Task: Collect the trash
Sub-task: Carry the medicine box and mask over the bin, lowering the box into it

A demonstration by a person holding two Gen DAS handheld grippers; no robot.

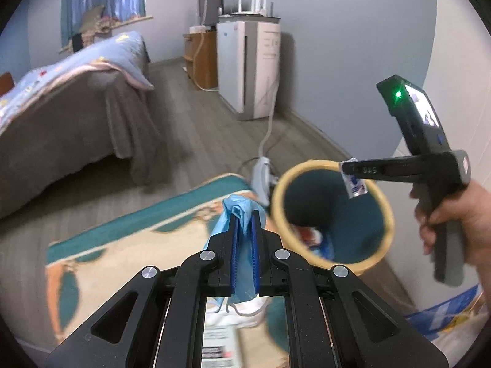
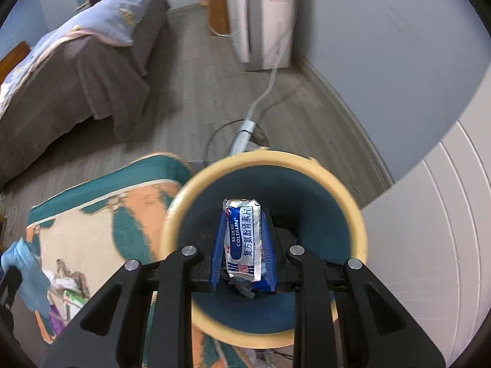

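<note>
My left gripper [image 1: 244,214] is shut on a crumpled light blue plastic glove [image 1: 237,208] and holds it above the rug, left of the bin. The bin [image 1: 310,168] is round with a yellow rim and a teal inside, with some trash at its bottom. My right gripper [image 2: 244,214] is shut on a silver and blue medicine packet [image 2: 244,239] and holds it over the bin's opening [image 2: 264,156]. In the left wrist view the right gripper [image 1: 345,168] reaches over the bin's far rim with the packet [image 1: 355,185] hanging from it.
A teal, cream and orange rug [image 1: 129,239] lies under the left gripper, with a white shoe and papers [image 1: 221,346] on it. A bed [image 1: 61,98] stands at left. A white appliance [image 1: 248,67] and a power strip with cord [image 1: 262,174] lie beyond the bin. A wall runs at right.
</note>
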